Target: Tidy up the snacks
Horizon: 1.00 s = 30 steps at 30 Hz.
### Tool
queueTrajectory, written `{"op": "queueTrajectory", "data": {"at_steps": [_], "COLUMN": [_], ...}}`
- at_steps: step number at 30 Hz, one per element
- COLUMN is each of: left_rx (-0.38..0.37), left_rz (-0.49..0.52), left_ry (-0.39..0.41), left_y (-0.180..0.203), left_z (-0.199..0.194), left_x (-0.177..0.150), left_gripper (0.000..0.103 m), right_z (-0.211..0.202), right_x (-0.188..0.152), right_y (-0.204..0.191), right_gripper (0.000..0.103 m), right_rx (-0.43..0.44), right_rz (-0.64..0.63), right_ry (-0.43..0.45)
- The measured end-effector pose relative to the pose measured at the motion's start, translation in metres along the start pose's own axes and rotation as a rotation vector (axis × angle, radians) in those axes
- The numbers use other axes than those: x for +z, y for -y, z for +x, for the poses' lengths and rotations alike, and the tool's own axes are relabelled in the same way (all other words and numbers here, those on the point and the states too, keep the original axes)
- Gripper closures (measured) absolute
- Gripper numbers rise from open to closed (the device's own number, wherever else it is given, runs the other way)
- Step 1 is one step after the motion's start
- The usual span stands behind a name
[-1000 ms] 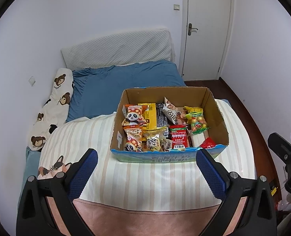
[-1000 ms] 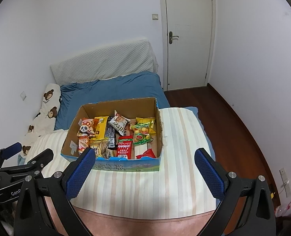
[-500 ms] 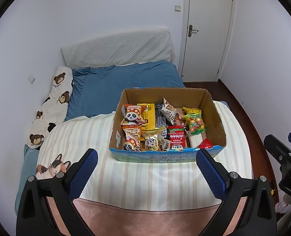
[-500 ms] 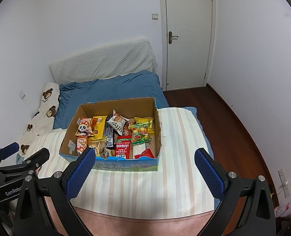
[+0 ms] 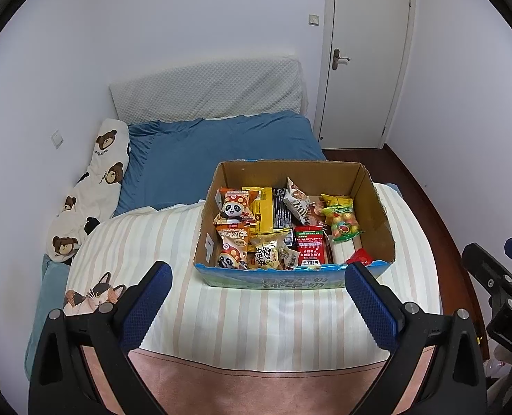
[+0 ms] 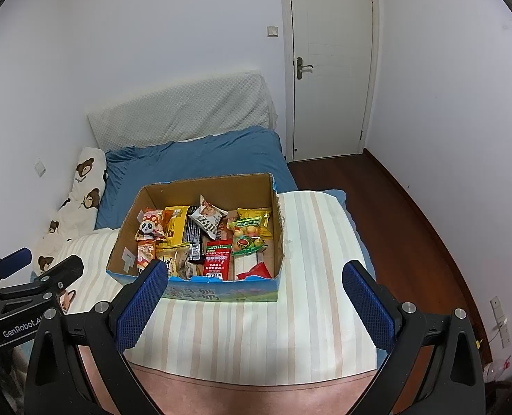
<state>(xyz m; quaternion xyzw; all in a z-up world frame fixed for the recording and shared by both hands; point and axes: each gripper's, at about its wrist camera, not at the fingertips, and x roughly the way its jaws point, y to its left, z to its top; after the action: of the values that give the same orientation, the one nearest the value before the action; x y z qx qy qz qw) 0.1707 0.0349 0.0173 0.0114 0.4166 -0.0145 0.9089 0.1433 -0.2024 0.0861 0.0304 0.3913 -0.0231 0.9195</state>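
A cardboard box (image 5: 376, 200) (image 6: 128, 228) with a blue printed front stands on the striped blanket. It holds several snack packs: a panda pack (image 5: 235, 207) (image 6: 148, 225), a red pack (image 5: 310, 246) (image 6: 217, 257), a fruit-candy bag (image 5: 342, 219) (image 6: 247, 237) and a yellow pack (image 5: 263, 207). My left gripper (image 5: 258, 302) hovers open in front of the box, nothing between its blue pads. My right gripper (image 6: 255, 302) is likewise open and empty, short of the box's front wall. Each gripper shows at the edge of the other's view.
The striped blanket (image 5: 256, 321) covers the near end of a bed with a blue sheet (image 5: 221, 159) and a grey pillow (image 5: 207, 90). A bear-print cushion (image 5: 90, 190) lies along the left wall. A shut white door (image 6: 328, 65) and wooden floor (image 6: 411, 228) are on the right.
Both cameras have drifted slightly, so the box sits a little lower and further left in each view. The grippers stay open and the snacks are unmoved.
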Motion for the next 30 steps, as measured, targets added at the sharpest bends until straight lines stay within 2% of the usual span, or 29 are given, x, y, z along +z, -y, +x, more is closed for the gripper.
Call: {"op": "queueTrajectory", "data": {"at_steps": [30], "left_rx": [0.011], "left_rz": [-0.003], "left_ry": [0.024], "left_y": [0.003], "left_z": [-0.014], "left_x": [0.003], "left_gripper": [0.000], "right_z": [-0.009], "right_x": [0.000], "right_y": [0.002], "right_gripper": [0.000], "right_rx": [-0.002], "right_rz": [0.000], "right_ry": [0.002]}}
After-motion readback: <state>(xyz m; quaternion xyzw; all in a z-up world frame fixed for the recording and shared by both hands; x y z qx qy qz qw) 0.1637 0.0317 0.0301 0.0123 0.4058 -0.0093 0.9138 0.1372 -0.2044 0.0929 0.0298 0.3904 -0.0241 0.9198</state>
